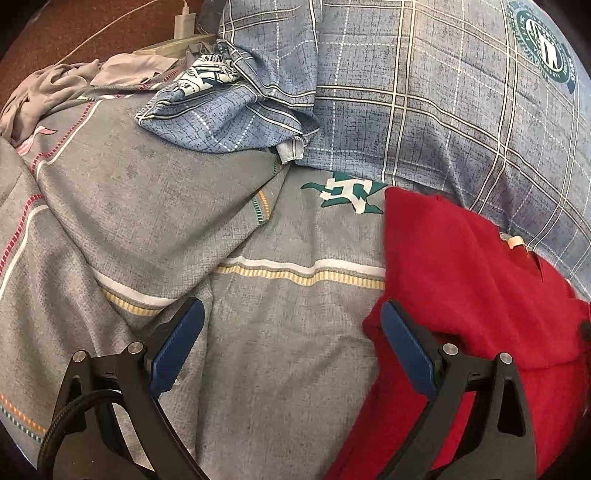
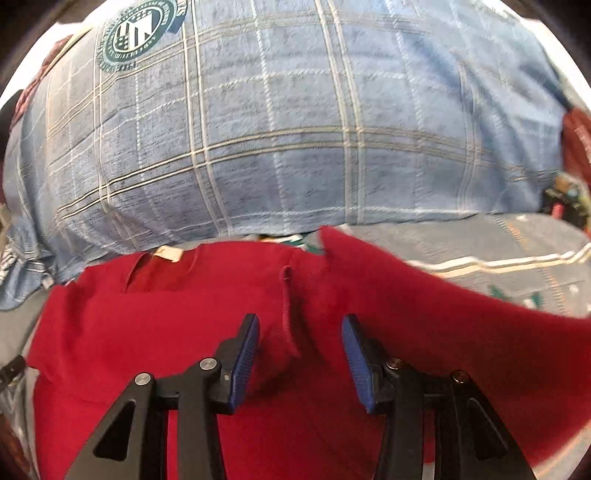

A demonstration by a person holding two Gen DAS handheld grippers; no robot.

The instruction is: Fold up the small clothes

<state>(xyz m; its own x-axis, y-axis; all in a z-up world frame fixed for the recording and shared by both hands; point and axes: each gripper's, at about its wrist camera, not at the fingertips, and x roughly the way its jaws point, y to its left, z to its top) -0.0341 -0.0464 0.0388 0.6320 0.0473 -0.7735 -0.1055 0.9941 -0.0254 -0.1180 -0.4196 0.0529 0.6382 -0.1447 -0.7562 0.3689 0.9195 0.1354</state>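
A small red garment [image 1: 469, 280] lies on the grey bed sheet [image 1: 184, 221], its collar with a white tag [image 2: 168, 253] toward the pillow. My left gripper [image 1: 291, 339] is open and empty over the sheet, its right finger [image 1: 406, 350] at the garment's left edge. My right gripper [image 2: 300, 354] is open above the middle of the red garment [image 2: 177, 325], with a raised fold between the fingers. A sleeve or flap [image 2: 424, 291] extends to the right.
A blue plaid pillow [image 2: 295, 129] with a green crest lies just beyond the garment. A second crumpled plaid pillowcase [image 1: 236, 99] and a grey-pink cloth [image 1: 55, 88] lie at the far left. A charger and cable [image 1: 184, 18] sit behind them.
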